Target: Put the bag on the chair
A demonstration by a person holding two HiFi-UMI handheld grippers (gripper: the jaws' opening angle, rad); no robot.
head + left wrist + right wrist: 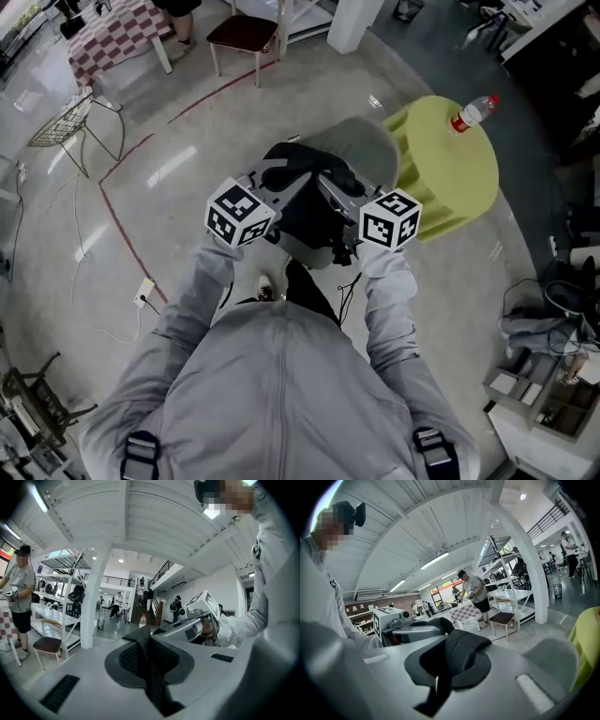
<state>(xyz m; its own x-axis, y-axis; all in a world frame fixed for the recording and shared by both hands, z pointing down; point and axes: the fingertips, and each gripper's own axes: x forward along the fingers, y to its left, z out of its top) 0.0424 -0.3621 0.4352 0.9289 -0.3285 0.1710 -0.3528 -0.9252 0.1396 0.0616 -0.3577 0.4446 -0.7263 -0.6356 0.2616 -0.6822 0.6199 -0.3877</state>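
In the head view the black bag (309, 202) hangs in front of me between both grippers. My left gripper (279, 194) is shut on one of the bag's black straps (151, 667). From the other side my right gripper (335, 195) is shut on a second black strap (457, 656). Just beyond the bag lies a grey rounded seat (361, 145), partly hidden by it, also seen in the right gripper view (551, 660). A wooden chair with a dark red seat (242, 33) stands far off at the top of the head view.
A yellow-green round top (450, 164) with a red-capped bottle (473, 112) on it touches the grey seat's right side. A wire chair (61, 122) stands far left and red tape (117, 220) runs across the floor. Boxes and cables (548, 375) crowd the right edge. People stand in the background.
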